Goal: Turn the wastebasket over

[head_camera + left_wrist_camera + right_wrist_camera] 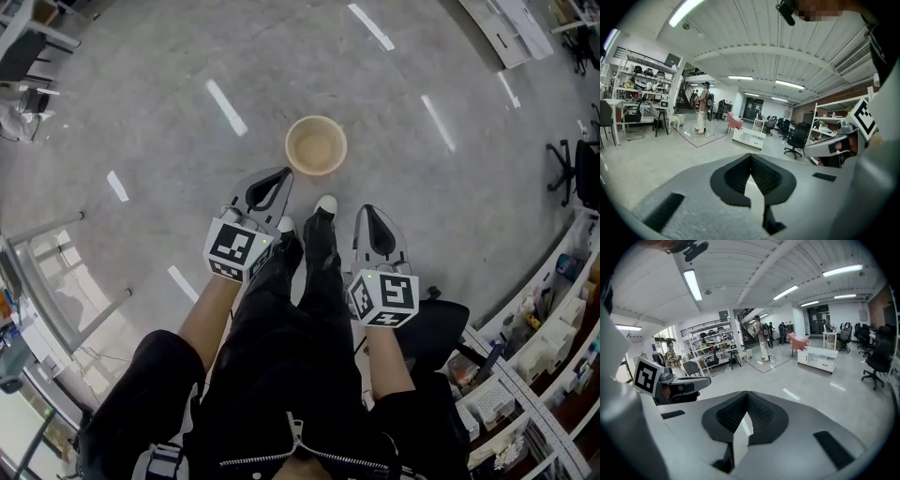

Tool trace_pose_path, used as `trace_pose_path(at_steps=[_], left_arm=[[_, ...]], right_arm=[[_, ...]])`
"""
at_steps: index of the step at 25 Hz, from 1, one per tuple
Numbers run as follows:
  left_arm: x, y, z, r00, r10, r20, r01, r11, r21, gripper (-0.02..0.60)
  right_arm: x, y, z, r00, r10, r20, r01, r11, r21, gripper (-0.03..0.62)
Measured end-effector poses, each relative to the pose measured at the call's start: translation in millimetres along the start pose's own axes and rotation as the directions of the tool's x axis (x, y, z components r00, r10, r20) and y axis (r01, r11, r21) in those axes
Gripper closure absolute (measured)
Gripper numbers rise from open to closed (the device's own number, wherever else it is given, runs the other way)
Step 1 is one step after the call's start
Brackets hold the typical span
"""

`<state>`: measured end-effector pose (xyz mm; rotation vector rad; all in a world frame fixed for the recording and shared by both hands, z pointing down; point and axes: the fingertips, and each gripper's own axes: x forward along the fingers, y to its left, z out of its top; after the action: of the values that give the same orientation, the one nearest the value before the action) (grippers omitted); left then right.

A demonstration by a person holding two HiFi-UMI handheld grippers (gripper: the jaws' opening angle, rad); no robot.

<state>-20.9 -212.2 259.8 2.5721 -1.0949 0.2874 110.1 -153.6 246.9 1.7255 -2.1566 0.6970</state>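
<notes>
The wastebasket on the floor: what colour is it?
The wastebasket is pale beige inside and out; the head view shows it best.

From above I see only the rim and inside of the wastebasket [316,120]; its outer wall is hidden. My legs [309,281] cover the floor between my left tongs [279,178] and right tongs [368,212]. In each tongs view the tongs' own grey body blocks the lower half. In the left tongs view, a pale blurred mass [881,178] at the edge half covers the right tongs. The distant people [762,341] and the goods on the shelves [710,341] are too small to tell.
</notes>
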Motion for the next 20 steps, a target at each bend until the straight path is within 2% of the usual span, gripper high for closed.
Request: trace_pose_path(at_steps=[6,10,16,20], left_arm=[[43,35,-22,0.999,0.032,0.018,-0.033,0.998,0.047,0.578],[68,71,-56,0.999,0.037,0.026,-0.038,0.997,0.067,0.578],[129,112,-155,0.998,0.05,0.03,-0.052,0.997,0.063,0.578],[173,129,-220,0.999,0.042,0.034,-0.045,0.995,0.085,0.578]], right_arm=[[62,-30,-26,0.999,0.037,-0.014,-0.038,0.999,-0.009,0.585],[117,-41,-51,0.999,0.053,-0.001,-0.053,0.998,-0.039,0.585],[207,-83,-120,0.994,0.107,0.001,-0.107,0.989,-0.098,0.585],[259,-111,-170,0.982,0.19,-0.019,-0.191,0.968,-0.161,0.585]])
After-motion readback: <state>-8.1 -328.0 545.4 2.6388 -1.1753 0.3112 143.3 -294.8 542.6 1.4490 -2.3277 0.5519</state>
